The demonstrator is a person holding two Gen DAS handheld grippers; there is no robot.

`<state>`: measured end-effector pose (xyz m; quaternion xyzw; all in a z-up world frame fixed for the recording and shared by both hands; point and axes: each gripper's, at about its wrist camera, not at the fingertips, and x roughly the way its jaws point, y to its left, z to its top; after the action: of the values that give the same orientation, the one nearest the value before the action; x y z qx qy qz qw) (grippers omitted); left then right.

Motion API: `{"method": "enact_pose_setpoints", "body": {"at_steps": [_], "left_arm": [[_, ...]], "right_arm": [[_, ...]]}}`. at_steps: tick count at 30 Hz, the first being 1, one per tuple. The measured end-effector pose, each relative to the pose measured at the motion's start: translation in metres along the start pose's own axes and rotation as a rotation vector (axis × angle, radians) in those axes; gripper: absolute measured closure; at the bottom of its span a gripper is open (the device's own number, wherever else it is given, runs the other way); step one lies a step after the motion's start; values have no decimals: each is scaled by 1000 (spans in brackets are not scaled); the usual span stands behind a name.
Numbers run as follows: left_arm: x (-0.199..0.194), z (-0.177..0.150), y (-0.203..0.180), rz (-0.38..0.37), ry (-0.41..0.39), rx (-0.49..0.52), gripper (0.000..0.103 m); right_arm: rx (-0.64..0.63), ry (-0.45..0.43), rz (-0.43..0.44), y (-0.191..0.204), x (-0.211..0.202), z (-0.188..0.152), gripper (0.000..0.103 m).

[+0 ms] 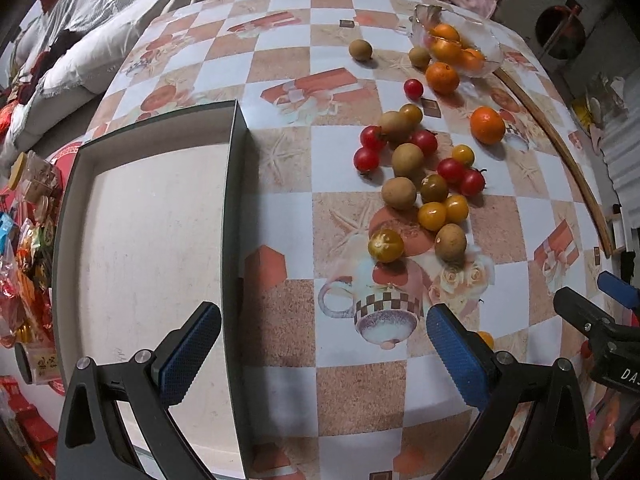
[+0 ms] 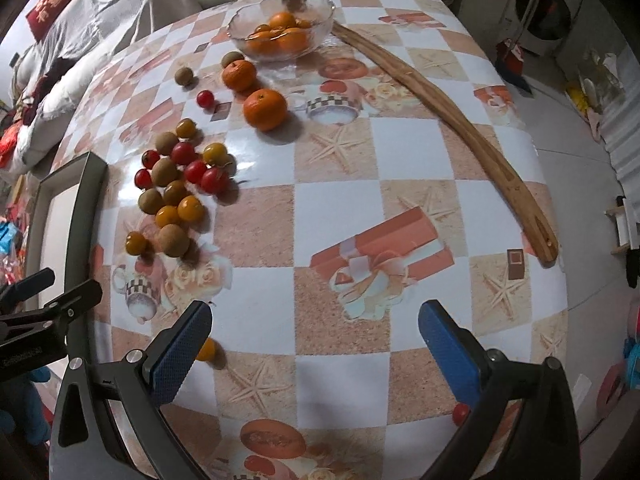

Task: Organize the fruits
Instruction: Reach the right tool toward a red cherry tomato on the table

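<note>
A pile of red and yellow cherry tomatoes and brown round fruits (image 1: 416, 176) lies mid-table; it also shows in the right wrist view (image 2: 176, 184). A glass bowl (image 2: 320, 8) holds several oranges, with two loose oranges (image 2: 265, 109) in front of it. A grey shallow box (image 1: 236, 184) stands at the left. My left gripper (image 1: 324, 344) is open and empty, over the box's right wall. My right gripper (image 2: 316, 340) is open and empty above the tablecloth, with a yellow tomato (image 2: 208, 350) by its left finger and a red one (image 2: 460, 414) by its right.
A long wooden stick (image 2: 460, 120) lies along the table's right side. Wrapped snacks (image 1: 28, 240) sit left of the box. A bed with quilts (image 1: 80, 40) is behind the table. The table edge (image 2: 568, 280) drops off at the right.
</note>
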<state>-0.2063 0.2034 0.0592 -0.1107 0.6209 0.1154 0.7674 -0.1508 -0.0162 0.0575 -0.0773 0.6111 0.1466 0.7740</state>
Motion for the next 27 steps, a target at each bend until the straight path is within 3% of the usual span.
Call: {"method": "enact_pose_setpoints", "body": {"at_steps": [27], "left_arm": [[6, -9, -10, 6, 8, 25, 0]], "right_arm": [[-31, 2, 10, 10, -2, -7, 0]]}}
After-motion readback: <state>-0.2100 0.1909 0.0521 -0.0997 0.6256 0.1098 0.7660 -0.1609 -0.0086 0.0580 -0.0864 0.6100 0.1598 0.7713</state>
